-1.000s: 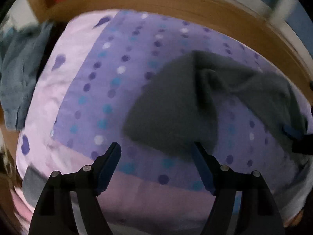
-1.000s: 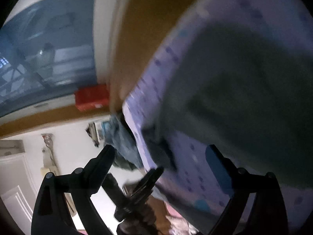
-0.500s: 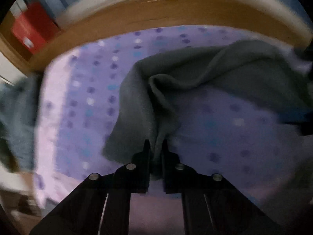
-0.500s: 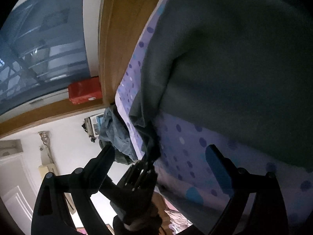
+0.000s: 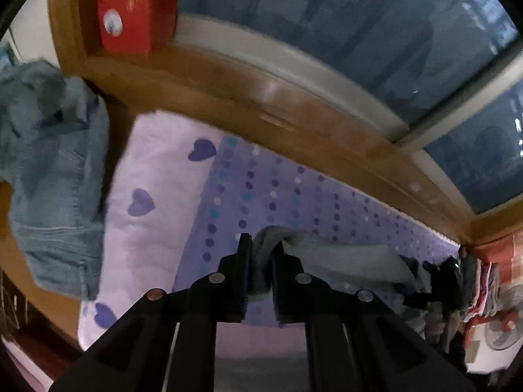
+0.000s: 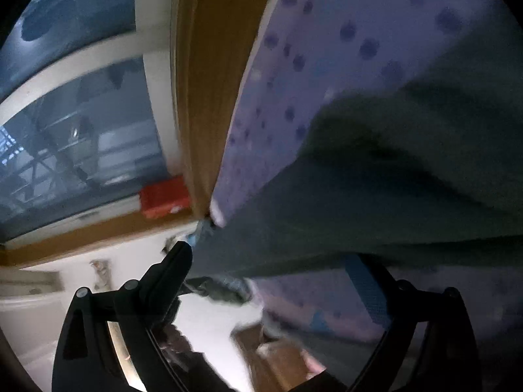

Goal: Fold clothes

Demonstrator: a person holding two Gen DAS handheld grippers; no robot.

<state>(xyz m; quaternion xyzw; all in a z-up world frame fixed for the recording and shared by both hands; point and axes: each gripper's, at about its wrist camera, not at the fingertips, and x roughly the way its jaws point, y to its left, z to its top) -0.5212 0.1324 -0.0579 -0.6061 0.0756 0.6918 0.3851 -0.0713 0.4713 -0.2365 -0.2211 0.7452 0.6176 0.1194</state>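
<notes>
— Denim first: a blue denim garment [image 5: 55, 176] hangs crumpled off the left edge of the bed, beyond the pale strip of sheet printed with purple hearts.

— And further along?

— Next comes the dotted purple sheet [image 5: 278, 192], running up to the wooden ledge [image 5: 294, 111] at the bed's far edge, with a red box [image 5: 130, 6] on it below the window [image 5: 359, 26] (blurred, so no detail). The left gripper [image 5: 261, 261] has its tongs pressed together on a bunched corner of the grey garment [image 5: 343, 251], which is lifted off the sheet; from there the cloth runs right towards the right gripper [image 5: 438, 281], dark and small at the sheet's right edge.

— What does the right wrist view give?

— Its blue-padded tongs [image 6: 268, 261] stand wide apart. The grey garment [image 6: 392, 189] stretches taut across the view just above them, over the dotted sheet [image 6: 327, 49]. Whether a pad touches the cloth, I cannot tell. A hand [image 6: 176, 343] shows low on the left, behind the left finger.
</notes>
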